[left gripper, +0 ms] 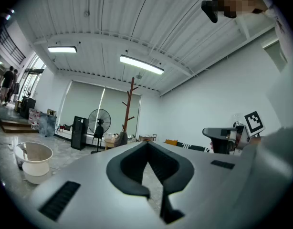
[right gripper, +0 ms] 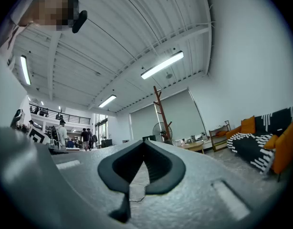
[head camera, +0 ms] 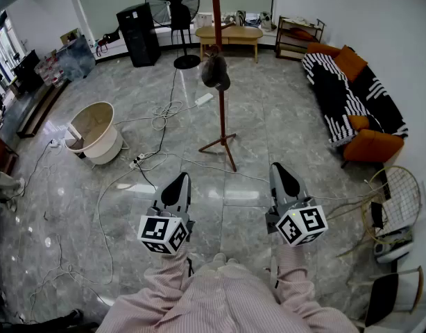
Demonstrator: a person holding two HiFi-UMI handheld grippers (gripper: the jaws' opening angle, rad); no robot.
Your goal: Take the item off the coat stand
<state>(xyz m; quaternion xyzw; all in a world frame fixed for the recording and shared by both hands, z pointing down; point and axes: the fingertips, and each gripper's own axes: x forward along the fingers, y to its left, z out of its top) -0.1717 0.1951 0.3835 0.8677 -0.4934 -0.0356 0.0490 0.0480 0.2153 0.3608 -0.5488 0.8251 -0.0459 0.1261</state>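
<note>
Nothing is done yet: the dark grey hat (head camera: 216, 72) hangs on the coat stand (head camera: 220, 120), well ahead of both tongs. The left tongs (head camera: 180, 180) and right tongs (head camera: 278, 169) are closed and empty.

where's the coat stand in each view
head view: coat stand at top centre, upright on the floor.
left gripper view: far off, just left of centre.
right gripper view: far off, just right of centre.
shared landmark: standing fan, left of the stand each time.
</note>
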